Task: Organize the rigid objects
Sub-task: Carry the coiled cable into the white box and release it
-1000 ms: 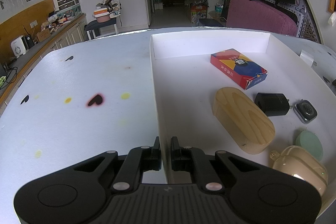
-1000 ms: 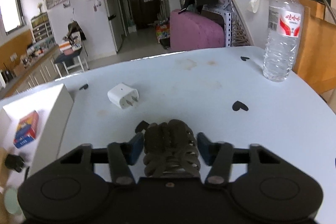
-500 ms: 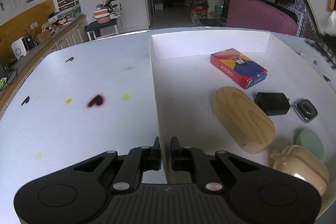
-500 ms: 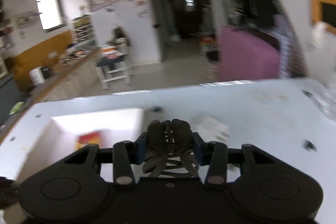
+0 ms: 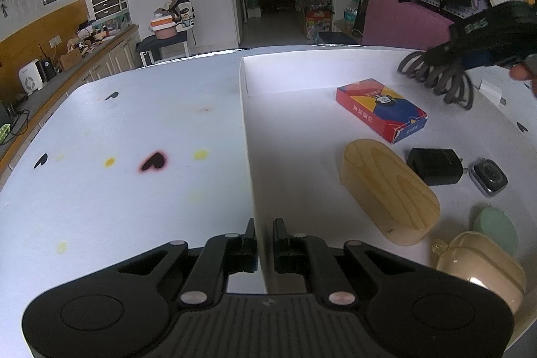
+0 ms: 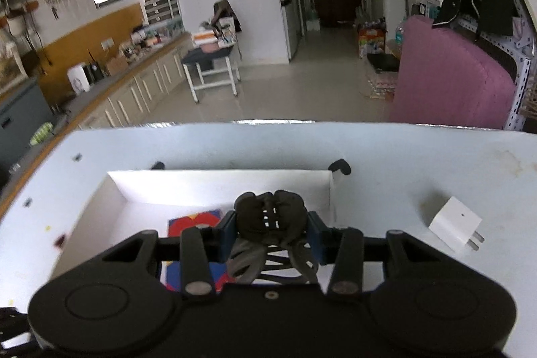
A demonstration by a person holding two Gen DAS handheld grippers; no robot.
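The right gripper [image 6: 270,235], clamped on a dark claw hair clip [image 6: 270,223], hovers over the white tray [image 6: 218,187] above the red card box [image 5: 381,108], so release seems next, while the left gripper [image 5: 264,249] pinches the tray's wall.

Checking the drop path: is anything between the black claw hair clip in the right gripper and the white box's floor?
The black claw hair clip, clamped in the right gripper, hangs over the white box. The red-and-blue card box lies beneath it; bare floor lies beside that.
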